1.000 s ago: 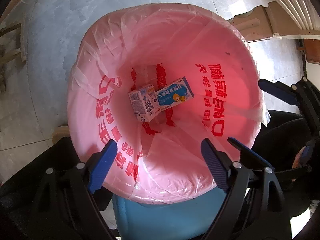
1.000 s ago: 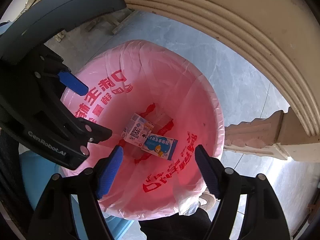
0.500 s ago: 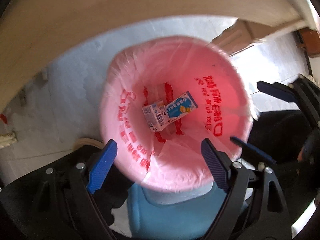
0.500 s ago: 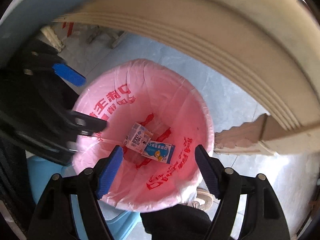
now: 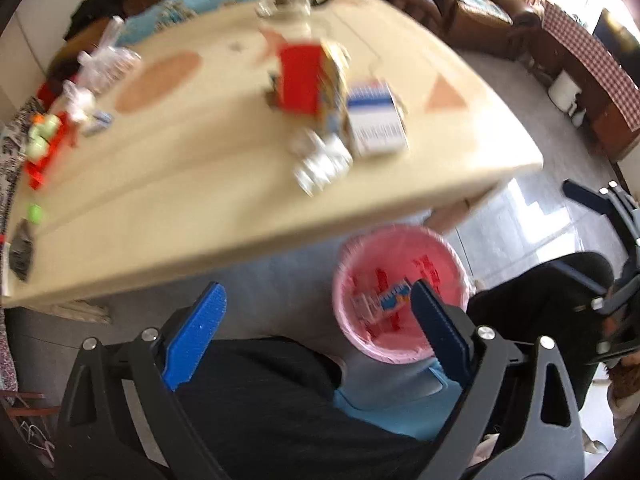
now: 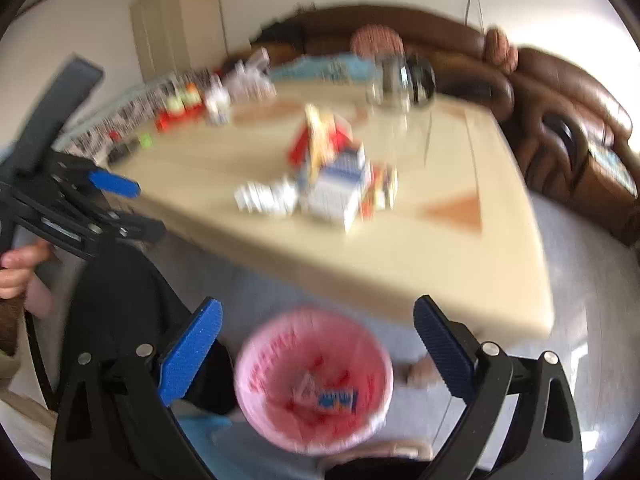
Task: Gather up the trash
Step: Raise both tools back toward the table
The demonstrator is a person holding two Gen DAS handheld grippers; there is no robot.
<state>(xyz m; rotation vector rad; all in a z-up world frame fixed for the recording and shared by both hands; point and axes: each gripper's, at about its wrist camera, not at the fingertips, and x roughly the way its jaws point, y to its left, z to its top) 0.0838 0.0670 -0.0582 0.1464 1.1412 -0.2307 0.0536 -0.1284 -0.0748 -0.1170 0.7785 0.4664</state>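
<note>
A bin with a pink liner [image 5: 404, 248] [image 6: 280, 344] stands on the floor by the table's near edge. Two small cartons [image 5: 380, 300] [image 6: 336, 398] lie in it. On the cream table [image 5: 200, 184] [image 6: 460, 264] sits a blurred cluster of trash: a red carton [image 5: 300, 76] [image 6: 320, 136], a blue-and-white box [image 5: 374, 120] [image 6: 336, 188] and a silvery wrapper [image 5: 320, 160] [image 6: 264, 198]. My left gripper [image 5: 318, 328] and right gripper [image 6: 318, 354] hang high over the bin, jaws opening, nothing between them. Each shows at the other view's edge: left gripper [image 6: 116, 204], right gripper [image 5: 600, 240].
Toys and bottles [image 5: 60, 120] crowd the table's far left, a glass jar [image 6: 400, 76] stands at its back. A brown sofa [image 6: 560, 112] lies beyond. A blue stool [image 5: 400, 408] sits under the bin, beside the person's dark trouser leg [image 5: 260, 400].
Both grippers have risen from inside the bin's mouth to above table height and tilted forward, so the bin shrinks and the tabletop comes into view. Both sets of jaws stand wider.
</note>
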